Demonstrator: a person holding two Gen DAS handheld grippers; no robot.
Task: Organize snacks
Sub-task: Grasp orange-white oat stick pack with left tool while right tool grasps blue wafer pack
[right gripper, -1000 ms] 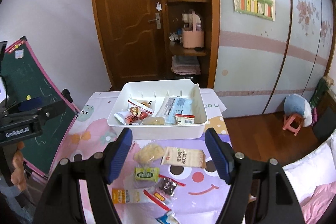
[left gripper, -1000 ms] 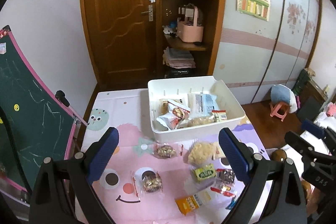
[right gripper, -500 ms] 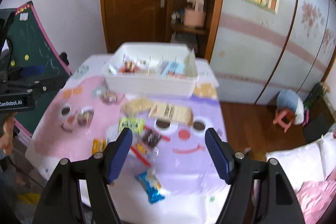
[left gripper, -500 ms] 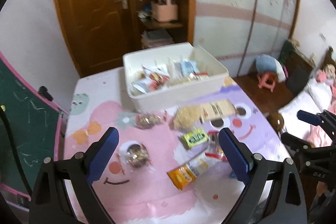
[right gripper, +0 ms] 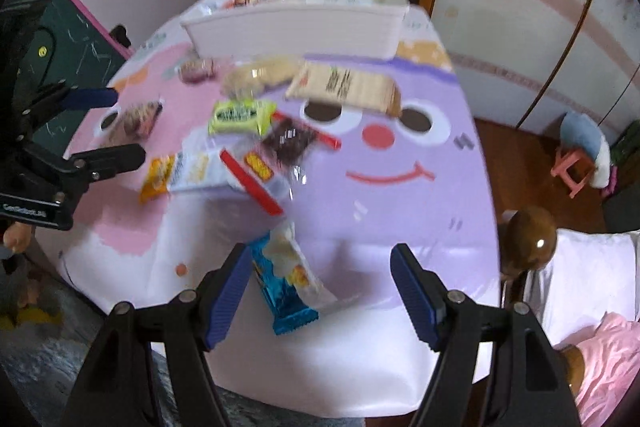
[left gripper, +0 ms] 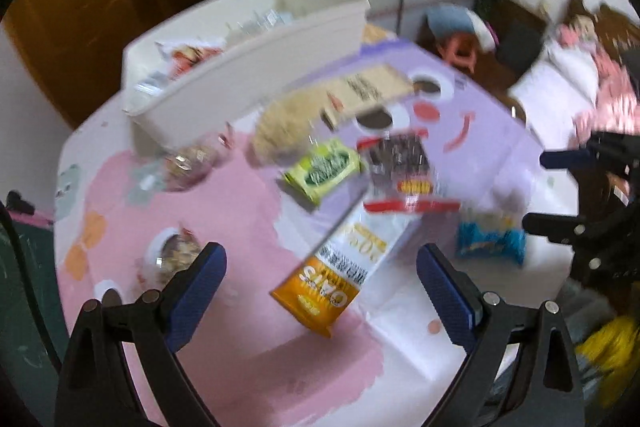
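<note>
On the cartoon tablecloth (right gripper: 400,187), blue snack packet (right gripper: 286,283), crinkled, beside empty, wide-open right gripper (right gripper: 320,291), left gripper (left gripper: 320,291) likewise.

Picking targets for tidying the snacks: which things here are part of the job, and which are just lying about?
Part of the job:
white bin
oats packet
blue packet
green packet
beige packet
left gripper
right gripper

Just lying about:
chalkboard
pink stool
</note>
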